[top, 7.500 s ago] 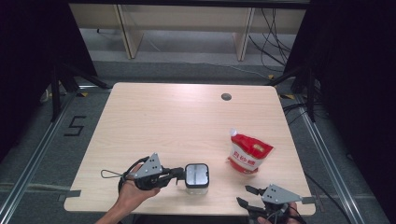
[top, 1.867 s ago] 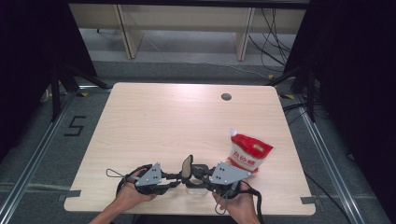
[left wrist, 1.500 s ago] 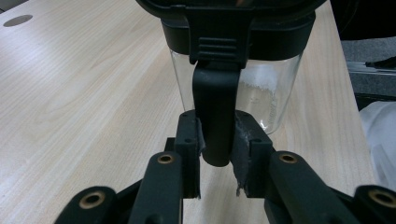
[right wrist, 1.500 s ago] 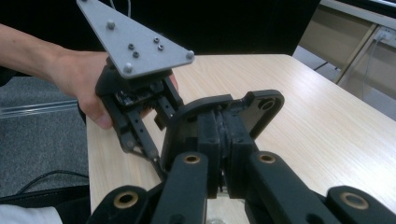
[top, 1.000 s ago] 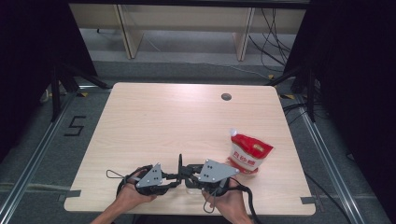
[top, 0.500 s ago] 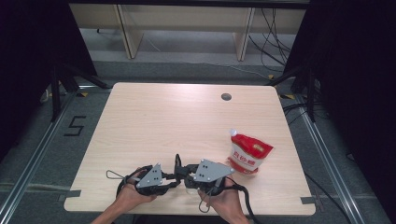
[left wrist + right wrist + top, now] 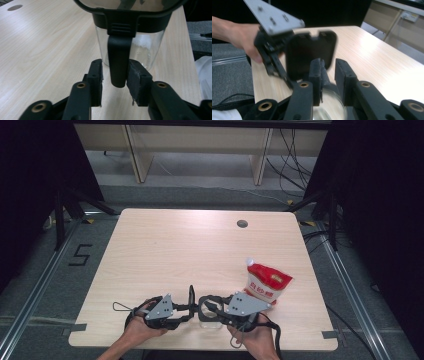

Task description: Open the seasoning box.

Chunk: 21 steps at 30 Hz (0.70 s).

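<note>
A clear jar (image 7: 209,316) (image 7: 146,51) with a black collar stands near the table's front edge. Its black lid (image 7: 191,295) (image 7: 307,53) stands swung up on the hinge. In the left gripper view a black latch tab (image 7: 119,62) hangs from the collar, and my left gripper (image 7: 191,309) (image 7: 116,80) is shut on it. My right gripper (image 7: 210,304) (image 7: 328,71) reaches over the jar mouth from the right. Its jaws stand a little apart, with a thin black edge of the collar against one pad. The glass (image 7: 329,110) is blurred below.
A red and white pouch (image 7: 266,287) lies right of the jar, close to the right hand. A round cable hole (image 7: 242,224) sits at the table's (image 7: 165,250) far side. Shelving legs and cables lie on the floor beyond.
My right gripper came in from the table's front right corner to the jar. The lid swung from tilted to upright. My left gripper stayed on the jar.
</note>
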### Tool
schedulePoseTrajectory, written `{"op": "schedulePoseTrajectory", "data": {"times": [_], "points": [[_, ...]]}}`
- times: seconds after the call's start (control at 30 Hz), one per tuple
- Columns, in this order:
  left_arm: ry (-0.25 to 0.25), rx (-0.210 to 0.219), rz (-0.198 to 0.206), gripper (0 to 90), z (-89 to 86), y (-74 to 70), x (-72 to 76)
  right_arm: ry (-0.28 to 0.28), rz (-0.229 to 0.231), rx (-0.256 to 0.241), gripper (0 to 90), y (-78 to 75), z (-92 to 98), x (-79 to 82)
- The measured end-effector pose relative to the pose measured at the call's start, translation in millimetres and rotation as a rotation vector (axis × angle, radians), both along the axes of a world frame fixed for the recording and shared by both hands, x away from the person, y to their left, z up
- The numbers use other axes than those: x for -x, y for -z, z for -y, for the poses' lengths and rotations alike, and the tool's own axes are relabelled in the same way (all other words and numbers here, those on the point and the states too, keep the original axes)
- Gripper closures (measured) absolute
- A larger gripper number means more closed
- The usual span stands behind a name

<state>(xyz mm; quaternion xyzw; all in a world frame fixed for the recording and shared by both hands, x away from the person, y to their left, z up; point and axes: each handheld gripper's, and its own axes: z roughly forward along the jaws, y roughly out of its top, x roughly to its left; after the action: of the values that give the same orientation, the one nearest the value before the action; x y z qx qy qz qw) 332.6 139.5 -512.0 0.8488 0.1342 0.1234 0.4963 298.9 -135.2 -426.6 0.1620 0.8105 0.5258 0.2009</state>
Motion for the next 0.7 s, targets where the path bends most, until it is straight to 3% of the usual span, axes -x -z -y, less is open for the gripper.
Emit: {"op": "schedulePoseTrajectory", "data": {"times": [0.07, 0.1, 0.13, 0.17, 0.23, 0.3, 0.33, 0.37, 0.4, 0.5, 0.53, 0.63, 0.7], "points": [[-0.005, 0.014, -0.010, 61.5, -2.8, -1.4, 1.1, 0.024, -0.005, -0.012, 72.9, 2.8, 11.0, -0.3], [0.003, -0.001, -0.012, 60.1, -5.0, -2.3, 0.3, 0.035, -0.010, -0.018, 71.4, 3.9, 14.9, -0.4], [-0.014, 0.004, -0.021, 58.3, -5.9, -2.3, 1.4, 0.038, 0.006, -0.019, 69.8, 4.7, 20.4, -2.3], [-0.020, -0.005, -0.026, 57.9, -7.6, -3.8, 1.9, 0.050, -0.029, -0.030, 67.9, 6.1, 26.1, -1.6], [-0.030, -0.010, -0.032, 56.2, -9.4, -5.8, 2.2, 0.074, -0.045, -0.048, 63.5, 8.5, 32.5, -1.2], [-0.058, -0.012, -0.047, 51.4, -9.5, -8.0, 3.3, 0.075, -0.046, -0.047, 59.9, 12.3, 38.2, -1.0], [-0.068, -0.008, -0.072, 48.7, -9.5, -9.6, 3.4, 0.085, -0.025, -0.045, 58.3, 14.0, 40.5, -1.0], [-0.076, -0.003, -0.074, 46.7, -9.4, -11.1, 3.7, 0.076, -0.047, -0.037, 57.3, 14.9, 43.1, 0.5], [-0.087, 0.008, -0.100, 45.5, -9.1, -12.7, 5.1, 0.080, -0.046, -0.037, 56.5, 15.9, 44.8, 0.8], [-0.097, 0.011, -0.104, 40.0, -9.0, -15.6, 7.7, 0.085, -0.057, -0.045, 52.8, 18.0, 51.9, 2.1], [-0.128, 0.020, -0.123, 38.8, -8.7, -16.0, 10.4, 0.088, -0.055, -0.051, 51.9, 18.4, 53.2, 2.7], [-0.147, 0.029, -0.151, 34.8, -9.2, -16.8, 12.0, 0.085, -0.077, -0.054, 47.7, 19.3, 60.9, 4.8], [-0.169, 0.024, -0.152, 32.9, -9.4, -17.7, 13.7, 0.104, -0.081, -0.059, 44.9, 21.1, 65.8, 6.7]]}}
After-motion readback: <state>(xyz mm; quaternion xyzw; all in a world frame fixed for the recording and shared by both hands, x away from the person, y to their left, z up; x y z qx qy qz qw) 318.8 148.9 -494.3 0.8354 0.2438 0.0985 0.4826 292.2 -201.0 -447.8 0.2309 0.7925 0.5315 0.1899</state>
